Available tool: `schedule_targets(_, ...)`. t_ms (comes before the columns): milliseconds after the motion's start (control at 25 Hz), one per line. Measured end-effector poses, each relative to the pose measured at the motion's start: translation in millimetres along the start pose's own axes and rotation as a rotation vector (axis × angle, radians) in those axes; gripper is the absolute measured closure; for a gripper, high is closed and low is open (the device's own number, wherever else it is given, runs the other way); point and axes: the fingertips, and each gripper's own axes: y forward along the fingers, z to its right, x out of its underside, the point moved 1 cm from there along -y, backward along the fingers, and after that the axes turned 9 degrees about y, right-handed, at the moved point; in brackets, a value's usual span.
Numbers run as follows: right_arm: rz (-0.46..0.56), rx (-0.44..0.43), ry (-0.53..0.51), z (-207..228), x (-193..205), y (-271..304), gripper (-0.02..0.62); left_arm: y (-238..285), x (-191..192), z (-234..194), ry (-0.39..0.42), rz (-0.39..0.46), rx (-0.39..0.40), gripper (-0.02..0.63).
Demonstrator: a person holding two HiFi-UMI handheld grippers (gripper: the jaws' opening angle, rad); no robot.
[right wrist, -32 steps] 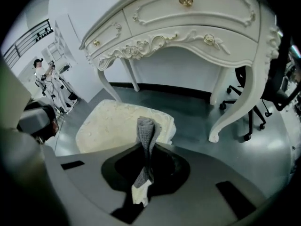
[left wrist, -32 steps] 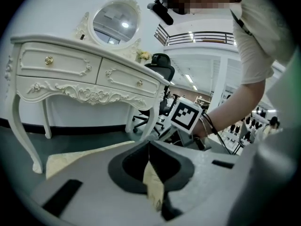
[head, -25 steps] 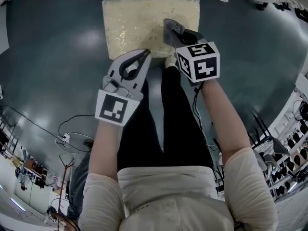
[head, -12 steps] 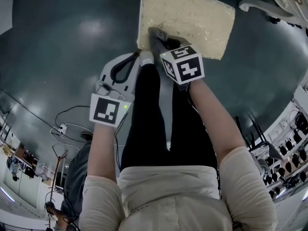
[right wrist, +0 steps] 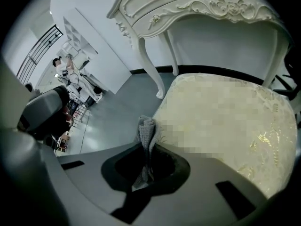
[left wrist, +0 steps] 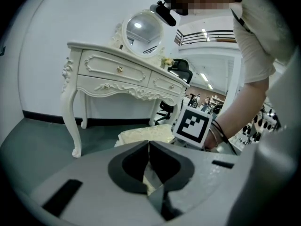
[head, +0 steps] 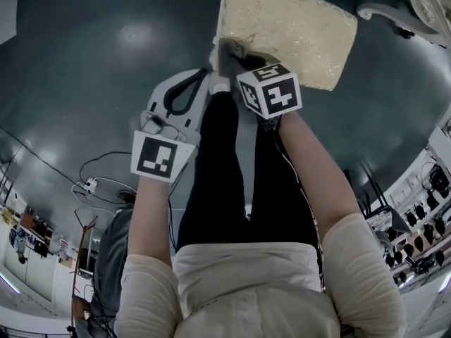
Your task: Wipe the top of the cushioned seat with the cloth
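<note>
The cream cushioned seat lies at the top of the head view. My right gripper is at the seat's near left corner, shut on a grey cloth. In the right gripper view the folded cloth stands pinched between the jaws of the right gripper, over the left edge of the seat. My left gripper hovers off the seat to its left, over the floor, its jaws shut together on nothing. In the left gripper view the left gripper points at the seat.
A white carved dressing table with a round mirror stands behind the seat; one of its legs is close to the seat's far left. Cables lie on the dark floor at left. Shelving fills the right edge.
My right gripper has carried the cloth leftward across the seat, from its middle front to the near left corner. The left gripper stays shut, off the seat.
</note>
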Motion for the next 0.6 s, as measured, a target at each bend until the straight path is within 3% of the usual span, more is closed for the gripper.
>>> schedule_targets(600, 0.000, 0.010, 0.019, 40.4, 14.8, -29.0, 0.568, 36.0, -20.2, 39.6, 0.014, 0.005, 0.053, 0.603)
